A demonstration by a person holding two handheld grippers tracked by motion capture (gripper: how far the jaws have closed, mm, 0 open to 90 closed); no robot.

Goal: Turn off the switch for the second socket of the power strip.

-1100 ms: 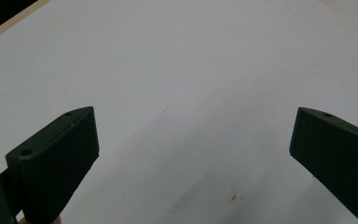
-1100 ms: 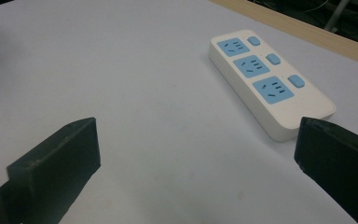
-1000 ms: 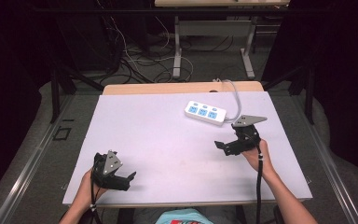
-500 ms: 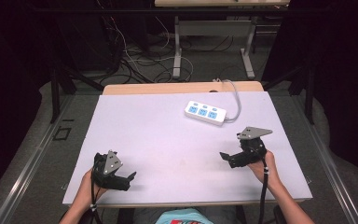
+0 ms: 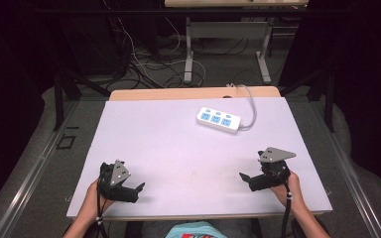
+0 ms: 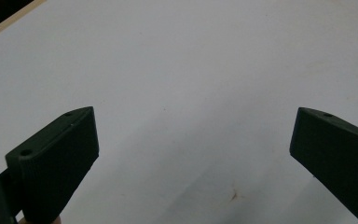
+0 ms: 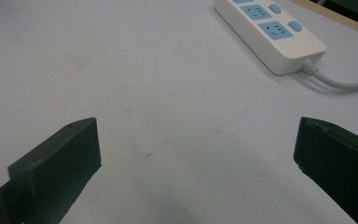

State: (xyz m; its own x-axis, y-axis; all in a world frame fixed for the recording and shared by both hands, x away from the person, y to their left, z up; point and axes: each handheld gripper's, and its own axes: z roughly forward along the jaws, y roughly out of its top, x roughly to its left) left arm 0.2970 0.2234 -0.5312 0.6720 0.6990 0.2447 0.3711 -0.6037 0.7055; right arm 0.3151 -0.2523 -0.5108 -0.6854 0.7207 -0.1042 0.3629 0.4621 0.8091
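Right gripper (image 5: 250, 179) has pulled back toward the near right edge of the table (image 5: 168, 139) over the last second; it was up closer to the power strip (image 5: 219, 119) before, now well apart from it. Left gripper (image 5: 135, 191) hasn't shifted, low at the near left corner, held by the left hand (image 5: 92, 201). Both sets of jaws spread wide, nothing between them, just bare white tabletop in each gripper view. Right hand (image 5: 287, 191) grips its unit from behind, grey plate on top, cable trailing toward the person. Power strip lies flat at far centre-right, blue sockets up, cord (image 5: 250, 106) looping off its right end toward the far edge. Right gripper view has the strip (image 7: 270, 35) top right, cord exiting right.
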